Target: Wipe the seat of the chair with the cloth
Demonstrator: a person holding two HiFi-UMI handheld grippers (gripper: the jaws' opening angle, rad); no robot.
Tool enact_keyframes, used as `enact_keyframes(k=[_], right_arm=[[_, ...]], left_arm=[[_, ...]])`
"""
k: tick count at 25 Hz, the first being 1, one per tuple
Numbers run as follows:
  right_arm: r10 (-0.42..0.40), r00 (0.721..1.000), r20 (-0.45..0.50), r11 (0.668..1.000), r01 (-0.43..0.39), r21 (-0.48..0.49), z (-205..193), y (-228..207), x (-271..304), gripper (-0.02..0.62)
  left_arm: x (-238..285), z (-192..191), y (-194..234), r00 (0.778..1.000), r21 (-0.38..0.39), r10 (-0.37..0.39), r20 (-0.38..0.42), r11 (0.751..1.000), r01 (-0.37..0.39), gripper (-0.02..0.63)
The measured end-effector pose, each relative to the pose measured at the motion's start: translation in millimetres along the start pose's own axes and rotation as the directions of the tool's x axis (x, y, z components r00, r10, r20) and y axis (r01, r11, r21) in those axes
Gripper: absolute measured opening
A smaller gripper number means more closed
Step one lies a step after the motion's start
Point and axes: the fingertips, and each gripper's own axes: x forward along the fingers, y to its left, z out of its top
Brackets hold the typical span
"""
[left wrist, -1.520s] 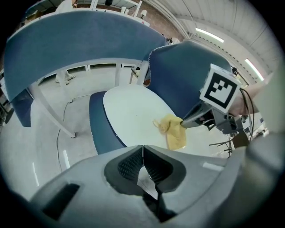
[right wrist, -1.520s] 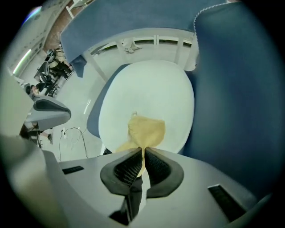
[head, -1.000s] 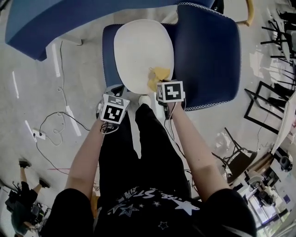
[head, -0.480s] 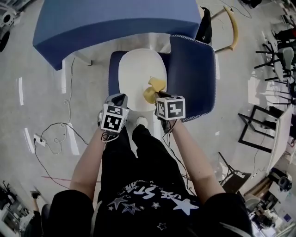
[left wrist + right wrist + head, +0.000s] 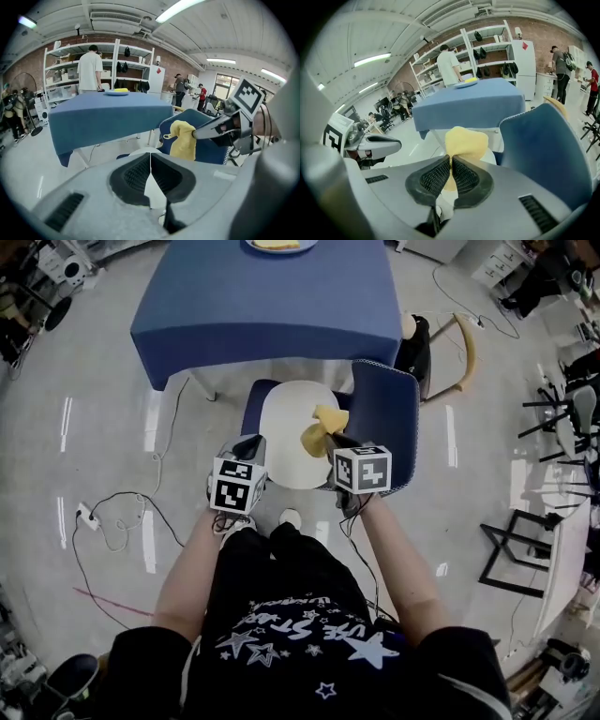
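Between jaws of right claw [image 5: 451, 164] sits cloth [image 5: 465, 139].

The person wears a black short-sleeved top [image 5: 309, 648] printed with white stars and lettering, and black trousers [image 5: 281, 568]. The left gripper [image 5: 253, 440] and right gripper [image 5: 335, 439] have smooth grey shells and black ribbed pads [image 5: 136, 173]. Each carries a white cube [image 5: 234, 486] with black square markers.

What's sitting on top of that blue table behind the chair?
A plate with something yellow on it sits near the far edge of the blue table. What the yellow item is can't be made out.
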Motion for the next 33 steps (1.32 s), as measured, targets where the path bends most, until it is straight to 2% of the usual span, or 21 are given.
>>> enact_keyframes(k=[6, 16, 21, 33], right_arm=[[0.0, 0.998, 0.06, 1.0, 0.001, -0.004, 4, 22, -35, 0.017], [-0.037, 0.993, 0.114, 0.999, 0.04, -0.025, -24, 68, -91, 0.017], [-0.034, 0.993, 0.115, 0.998, 0.04, -0.051, -42, 97, -112, 0.017], [-0.014, 0.989, 0.148, 0.997, 0.025, -0.071, -78, 152, -154, 0.017]], left_arm=[[-52, 7, -15, 0.997, 0.0, -0.005, 0.073, 1.0, 0.005, 0.021], [-123, -36, -25, 0.993, -0.007, -0.019, 0.115, 1.0, 0.02, 0.021], [-158, -55, -19, 0.992, -0.027, -0.01, 0.123, 1.0, 0.013, 0.021], [-226, -85, -31, 0.986, -0.02, 0.01, 0.165, 1.0, -0.007, 0.021]])
